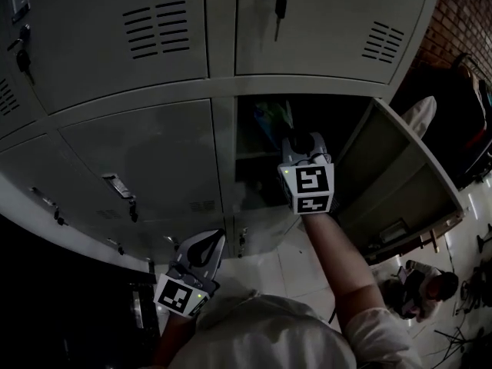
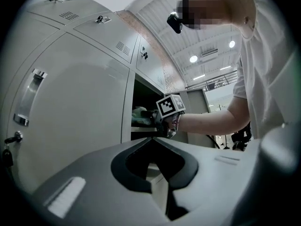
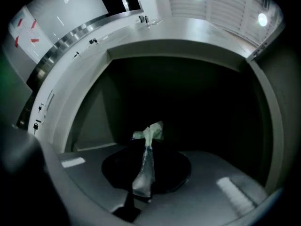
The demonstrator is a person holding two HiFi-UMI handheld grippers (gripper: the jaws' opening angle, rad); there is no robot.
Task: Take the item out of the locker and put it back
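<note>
The locker compartment (image 1: 247, 177) stands open, its door (image 1: 400, 177) swung out to the right. My right gripper (image 1: 297, 140) reaches into the opening and is shut on a thin, crumpled plastic bag (image 3: 151, 132) with a greenish top. In the right gripper view the bag runs down between the closed jaws of the right gripper (image 3: 146, 147), in front of the dark locker interior. The greenish bag (image 2: 140, 114) and the right gripper (image 2: 154, 118) also show in the left gripper view. My left gripper (image 1: 217, 238) hangs low near my body, shut and holding nothing.
Closed grey locker doors (image 1: 146, 160) with handles (image 1: 119, 186) fill the left. Keys (image 1: 280, 2) hang from the locker above. A person (image 1: 423, 287) crouches on the tiled floor at the lower right. A brick wall (image 1: 461, 14) is at the upper right.
</note>
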